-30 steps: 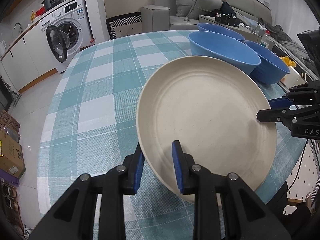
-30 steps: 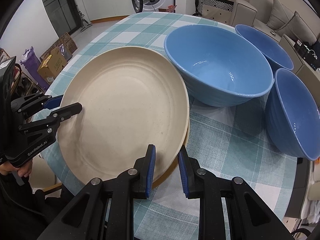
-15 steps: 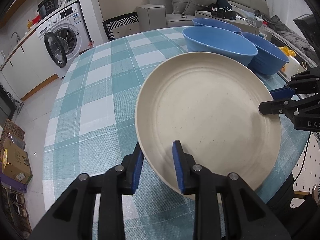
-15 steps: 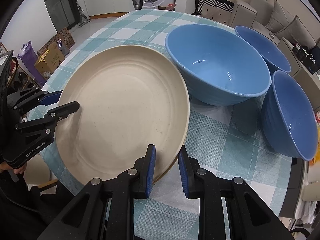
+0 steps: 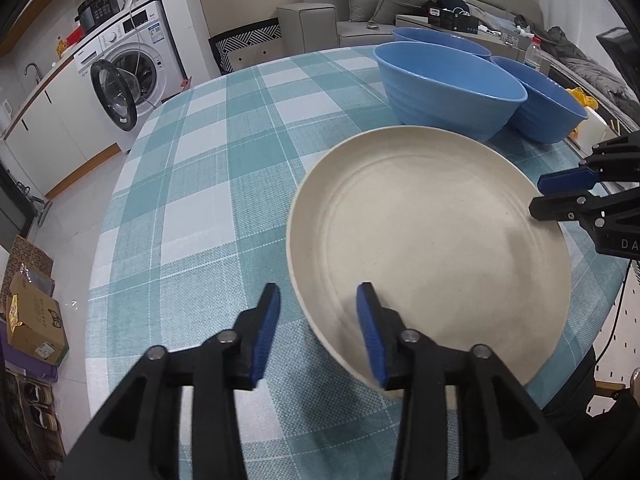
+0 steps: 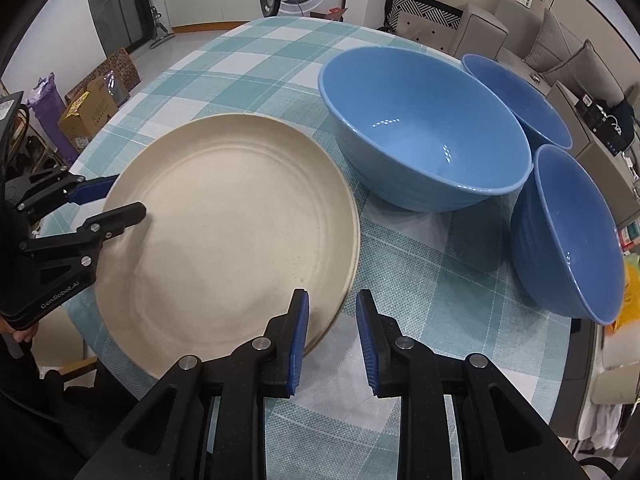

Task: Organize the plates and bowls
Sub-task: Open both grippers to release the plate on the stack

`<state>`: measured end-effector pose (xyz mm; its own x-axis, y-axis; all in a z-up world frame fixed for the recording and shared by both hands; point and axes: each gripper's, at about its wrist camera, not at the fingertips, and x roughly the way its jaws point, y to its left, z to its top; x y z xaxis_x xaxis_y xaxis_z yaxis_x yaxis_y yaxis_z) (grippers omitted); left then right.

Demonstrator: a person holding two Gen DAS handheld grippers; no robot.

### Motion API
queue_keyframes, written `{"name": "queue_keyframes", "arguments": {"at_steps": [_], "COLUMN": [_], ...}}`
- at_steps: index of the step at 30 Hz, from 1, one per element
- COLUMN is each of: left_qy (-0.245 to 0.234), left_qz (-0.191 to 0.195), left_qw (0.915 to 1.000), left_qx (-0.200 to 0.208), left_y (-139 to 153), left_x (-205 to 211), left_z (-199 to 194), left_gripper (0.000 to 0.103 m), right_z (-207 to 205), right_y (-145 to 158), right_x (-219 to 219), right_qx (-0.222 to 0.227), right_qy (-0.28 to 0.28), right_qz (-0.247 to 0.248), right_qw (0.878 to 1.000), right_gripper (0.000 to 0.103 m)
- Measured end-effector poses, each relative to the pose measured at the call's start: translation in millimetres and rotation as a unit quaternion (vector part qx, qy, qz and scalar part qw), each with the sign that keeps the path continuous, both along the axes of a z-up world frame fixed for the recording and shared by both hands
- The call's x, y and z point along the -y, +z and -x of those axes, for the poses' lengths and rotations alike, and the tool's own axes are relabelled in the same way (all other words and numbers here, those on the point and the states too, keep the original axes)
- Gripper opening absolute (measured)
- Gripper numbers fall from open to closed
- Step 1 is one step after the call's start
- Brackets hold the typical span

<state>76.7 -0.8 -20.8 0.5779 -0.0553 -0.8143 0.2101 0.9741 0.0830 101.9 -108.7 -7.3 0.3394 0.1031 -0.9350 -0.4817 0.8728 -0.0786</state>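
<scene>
A large cream plate point(image 5: 432, 248) lies on the checked tablecloth, seen also in the right wrist view point(image 6: 228, 236). My left gripper point(image 5: 318, 336) is open, its fingers astride the plate's near rim without gripping it. My right gripper point(image 6: 332, 336) is open at the plate's opposite rim, one finger over the plate, one over the cloth. Three blue bowls stand beyond the plate: a big one point(image 6: 424, 128), one behind it point(image 6: 516, 96) and one tilted to the right point(image 6: 568, 232).
The round table point(image 5: 192, 184) has a teal and white checked cloth; its edge runs close under the plate. A washing machine point(image 5: 128, 76), a sofa point(image 5: 400, 4) and cardboard boxes point(image 5: 32, 320) on the floor surround it.
Both grippers have opened and let go of the plate. The plate has come down from a tilted, lifted pose to lie flat on the cloth.
</scene>
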Motion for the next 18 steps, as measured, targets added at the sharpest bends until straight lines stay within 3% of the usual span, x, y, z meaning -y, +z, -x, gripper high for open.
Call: {"name": "queue_keyframes", "arguments": {"at_steps": [4, 15, 18], "left_qy": [0.008, 0.007, 0.006], "left_qz": [0.007, 0.021, 0.027], "left_qw": [0.9999, 0.9997, 0.9996], "left_qx": [0.000, -0.001, 0.003], "left_y": [-1, 1, 5], "left_x": [-5, -9, -9], "left_z": [-2, -3, -1], "left_gripper": [0.052, 0.053, 0.054], "right_z": [2, 5, 7], "right_y": [-2, 6, 10], "right_x": [1, -5, -4], "right_qx": [-0.006, 0.000, 0.002], "right_qy": [0.005, 0.021, 0.023], "right_qz": [-0.014, -0.034, -0.042], "right_qw": [1.000, 0.999, 0.999], "right_gripper": [0.030, 0.050, 0.065]}}
